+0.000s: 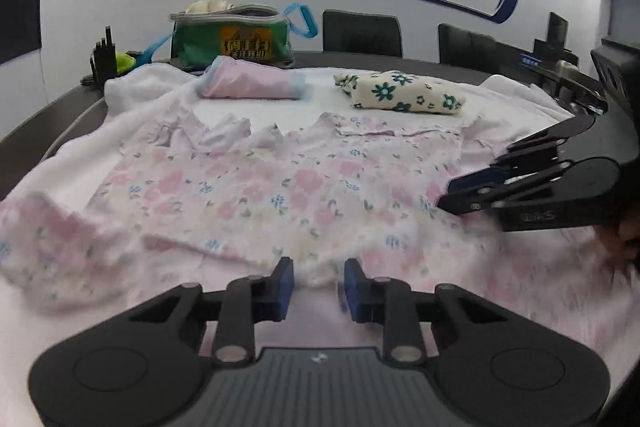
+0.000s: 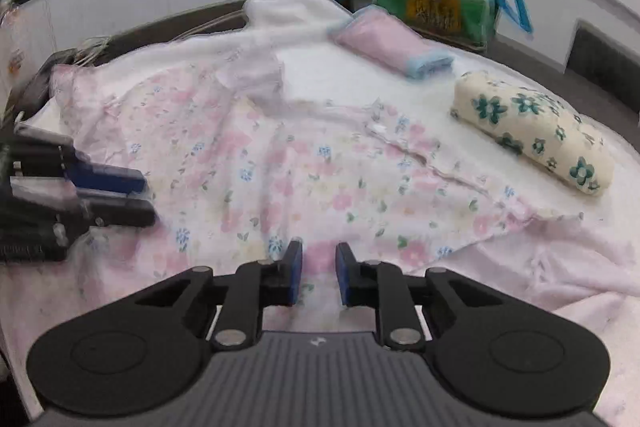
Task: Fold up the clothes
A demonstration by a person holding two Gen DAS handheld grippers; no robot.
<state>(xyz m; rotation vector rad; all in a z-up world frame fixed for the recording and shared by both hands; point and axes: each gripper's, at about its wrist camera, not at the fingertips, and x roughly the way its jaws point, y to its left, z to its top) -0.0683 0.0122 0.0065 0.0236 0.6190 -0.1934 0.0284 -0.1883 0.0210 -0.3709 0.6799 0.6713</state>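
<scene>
A pink floral garment (image 1: 280, 195) (image 2: 300, 167) lies spread out, wrinkled, on a white cloth (image 1: 132, 95) that covers the table. My left gripper (image 1: 319, 281) hovers low over its near hem. The blue pads stand a narrow gap apart, with a fold of fabric showing in the gap and not visibly pinched. In the right wrist view the left gripper (image 2: 140, 197) sits at the garment's left side. My right gripper (image 2: 319, 267) is over the near hem too, its pads slightly apart above pink fabric. It appears side-on at the garment's right edge (image 1: 446, 193).
A folded pink garment (image 1: 252, 83) (image 2: 384, 43) and a folded cream one with green flowers (image 1: 404, 93) (image 2: 532, 135) lie at the far side. Behind them stands a green bag (image 1: 232, 41) (image 2: 436, 3). Dark chairs (image 1: 362, 33) line the table's far edge.
</scene>
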